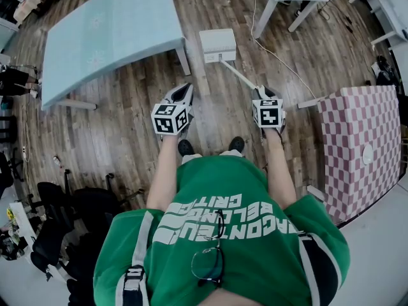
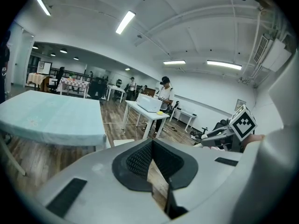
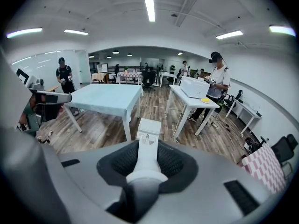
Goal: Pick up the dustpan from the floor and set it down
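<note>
We judge the task to be in its first half. The right gripper (image 1: 262, 93) has the fingers (image 3: 117, 164) pinching the long handle (image 1: 239, 74) of the white dustpan (image 1: 217, 43) - in the right gripper view the handle runs straight between the two dark pads, which press on it from both sides. So the grasp is done.

The pan end of the dustpan lies just beside the near front leg of the light blue table (image 1: 108, 30), low over the wooden floor (image 1: 127, 132). We cannot tell whether it rests on the floor or is a little raised, so we do not count the lift as finished.

The left gripper (image 1: 181, 94) hangs in the air on the side of the right gripper that is nearer to the light blue table - its fingers are pressed together at the tips and nothing is between them. It takes no part in the grasp.

What is left, in our judgement: to raise the dustpan clear of the floor, carry it, and set it down.
</note>
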A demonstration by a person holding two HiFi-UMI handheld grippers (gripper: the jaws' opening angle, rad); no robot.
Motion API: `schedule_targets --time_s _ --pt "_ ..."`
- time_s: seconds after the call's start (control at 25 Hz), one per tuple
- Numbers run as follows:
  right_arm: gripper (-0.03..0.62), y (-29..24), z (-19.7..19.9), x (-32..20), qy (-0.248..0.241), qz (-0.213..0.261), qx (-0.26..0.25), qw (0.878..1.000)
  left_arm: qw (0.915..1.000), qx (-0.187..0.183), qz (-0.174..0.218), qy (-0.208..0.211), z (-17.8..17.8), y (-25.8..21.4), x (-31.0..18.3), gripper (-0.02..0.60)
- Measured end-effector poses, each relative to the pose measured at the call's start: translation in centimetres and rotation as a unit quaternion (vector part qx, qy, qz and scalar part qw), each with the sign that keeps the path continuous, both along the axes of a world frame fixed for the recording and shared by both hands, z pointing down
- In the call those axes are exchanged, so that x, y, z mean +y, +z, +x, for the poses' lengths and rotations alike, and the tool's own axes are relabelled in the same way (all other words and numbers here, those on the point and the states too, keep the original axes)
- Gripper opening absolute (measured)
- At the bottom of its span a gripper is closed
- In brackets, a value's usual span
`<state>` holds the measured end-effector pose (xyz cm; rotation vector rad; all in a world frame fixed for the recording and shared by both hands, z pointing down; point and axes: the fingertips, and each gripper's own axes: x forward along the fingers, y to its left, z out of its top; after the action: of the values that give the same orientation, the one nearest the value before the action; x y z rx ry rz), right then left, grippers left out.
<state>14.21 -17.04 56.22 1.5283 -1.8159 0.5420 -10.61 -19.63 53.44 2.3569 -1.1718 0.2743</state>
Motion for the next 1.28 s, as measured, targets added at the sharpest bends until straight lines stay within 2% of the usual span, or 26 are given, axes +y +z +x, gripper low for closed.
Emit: schedule_targets --time_s 0.72,1.28 --pt "0.117 2.9 1.3 2.5 0.018 -0.04 0.002 0.999 0.9999 0.004 -0.01 0.013 1.0 0.7 0.8 0.003" --pt "0.117 6.4 5.7 7.4 0.072 -0.087 0.0 0.994 0.9967 -0.005 -0.022 0.078 6.6 1.3 1.4 0.003"
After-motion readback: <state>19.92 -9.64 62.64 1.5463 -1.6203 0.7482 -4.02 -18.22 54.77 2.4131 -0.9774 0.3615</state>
